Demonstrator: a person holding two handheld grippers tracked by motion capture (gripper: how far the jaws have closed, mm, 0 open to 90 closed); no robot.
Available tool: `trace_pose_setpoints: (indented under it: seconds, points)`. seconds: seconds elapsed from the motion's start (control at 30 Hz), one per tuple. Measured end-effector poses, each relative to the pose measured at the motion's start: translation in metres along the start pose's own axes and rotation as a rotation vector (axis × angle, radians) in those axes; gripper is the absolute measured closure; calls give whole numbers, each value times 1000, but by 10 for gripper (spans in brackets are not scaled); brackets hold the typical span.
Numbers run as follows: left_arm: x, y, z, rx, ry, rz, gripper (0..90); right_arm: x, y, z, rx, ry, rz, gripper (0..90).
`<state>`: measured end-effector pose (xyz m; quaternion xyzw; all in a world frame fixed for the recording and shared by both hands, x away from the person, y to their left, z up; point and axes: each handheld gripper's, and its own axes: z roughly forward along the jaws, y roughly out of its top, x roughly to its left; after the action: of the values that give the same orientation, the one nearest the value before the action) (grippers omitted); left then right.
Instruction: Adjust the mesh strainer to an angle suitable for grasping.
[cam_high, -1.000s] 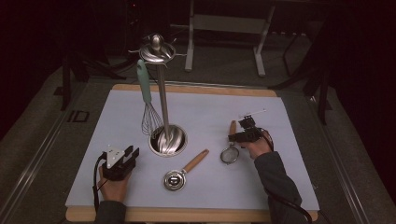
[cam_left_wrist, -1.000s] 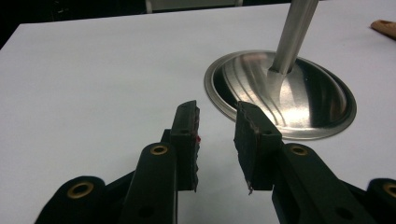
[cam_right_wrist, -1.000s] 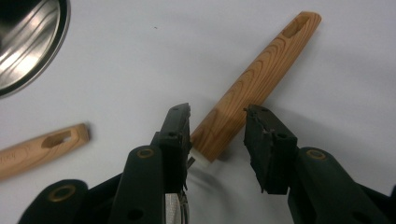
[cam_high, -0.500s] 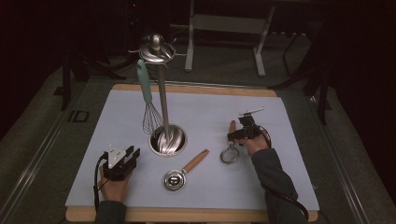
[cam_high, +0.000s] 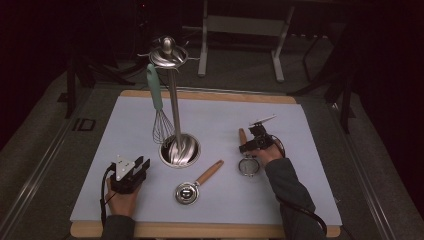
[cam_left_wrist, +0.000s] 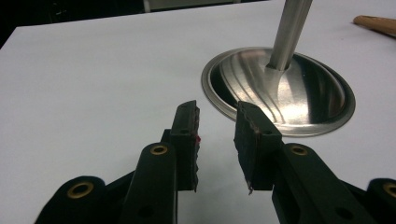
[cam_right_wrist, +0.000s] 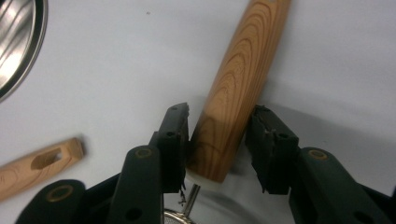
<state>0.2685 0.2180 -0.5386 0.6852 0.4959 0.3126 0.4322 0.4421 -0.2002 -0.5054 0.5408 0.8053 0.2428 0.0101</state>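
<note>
- Two grippers in high view: left gripper (cam_high: 131, 172) near the stand's base (cam_high: 180, 150), right gripper (cam_high: 256, 140) over a strainer's wooden handle (cam_high: 243, 136) on the mat (cam_high: 310, 150).
- Left gripper view: jaws apart, nothing btwn, base (cam_left_wrist: 280, 88) just ahead.
- Right gripper view: jaws just closing round handle (cam_right_wrist: 236, 93); left pad maybe touching, right w/ gap — not clamped.

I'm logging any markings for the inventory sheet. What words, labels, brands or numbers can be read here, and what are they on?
No readable text, brand or number on anything.
A small outlined mark on the floor left of the table: too small and dim to read.
Whisk, stand, strainer handle, wooden-handled scoop: no markings seen.
Left gripper and right gripper: no lettering.
</note>
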Motion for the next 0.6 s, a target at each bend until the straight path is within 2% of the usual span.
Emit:
trace_pose_setpoints:
  seconds: [0.13, 0.2, 0.4, 0.53, 0.6]
  points:
    - [0, 0, 0, 0, 0, 1, 695, 2, 0, 0, 12, 5, -12, 614]
    - [0, 0, 0, 0, 0, 1, 694, 5, 0, -1, 32, 0, -43, 636]
    - [0, 0, 0, 3, 1, 3, 691, 10, -1, -6, 69, -84, -137, 689]
    - [-1, 0, 1, 5, 2, 8, 689, 9, -1, -7, 77, -61, -139, 681]
    - [-1, 0, 1, 5, 2, 7, 689, 7, -1, -9, 64, -25, -119, 654]
